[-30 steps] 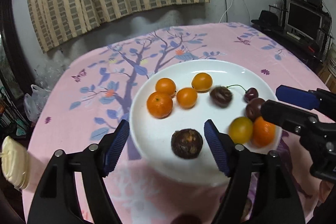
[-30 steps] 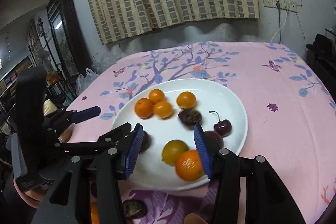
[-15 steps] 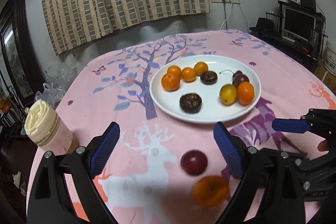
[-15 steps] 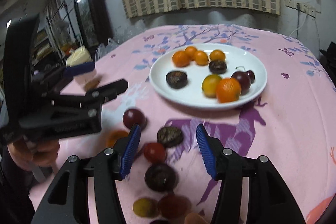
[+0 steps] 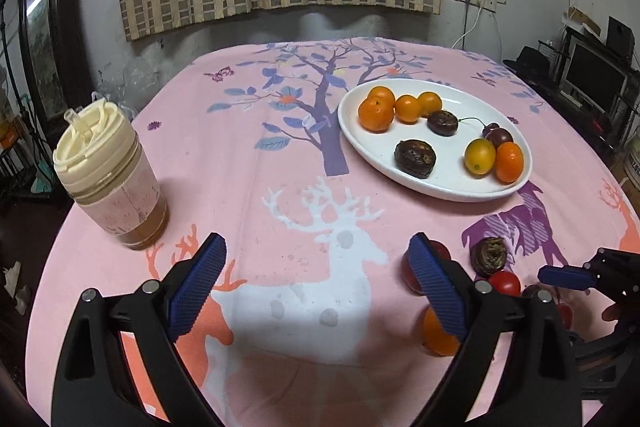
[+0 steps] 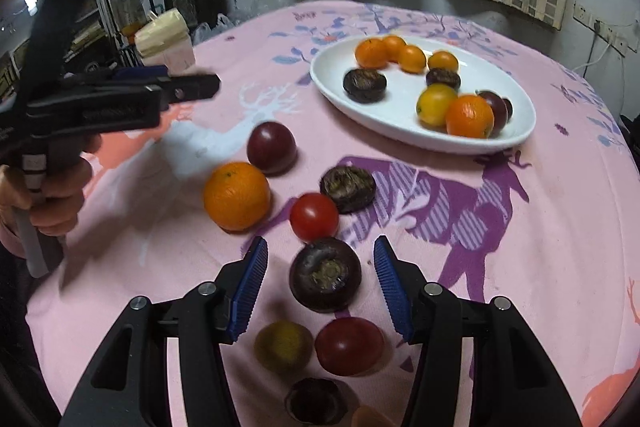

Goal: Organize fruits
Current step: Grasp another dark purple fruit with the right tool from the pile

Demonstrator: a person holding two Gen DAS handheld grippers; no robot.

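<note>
The dark fruit sits low in the middle of the right wrist frame, on the pink cloth, between the blue pads of the right gripper. The jaws stand wide apart on either side of it and touch nothing, so the tongs are released; the fruit looks framed for a pick, judging by how squarely it lies in the gap. It is squat and round, with no real long axis: its flat, rough stem scar faces up and slightly toward the camera, so a grip across its sides should work from any angle.

Around it lie other loose fruits. A red tomato lies just above it, very close or touching, with a second dark fruit further up, an orange to the upper left and a plum beyond that. Below, a yellowish fruit and a red one lie between the gripper's arms. These seem to wait their turn for the plate in the upper right of the frame, which already holds oranges, dark fruits and a cherry, loosely grouped by kind.

The left gripper hovers over bare cloth at the bottom of its own frame, jaws wide and empty, likely standing clear. A lidded cup stands at that frame's left.
</note>
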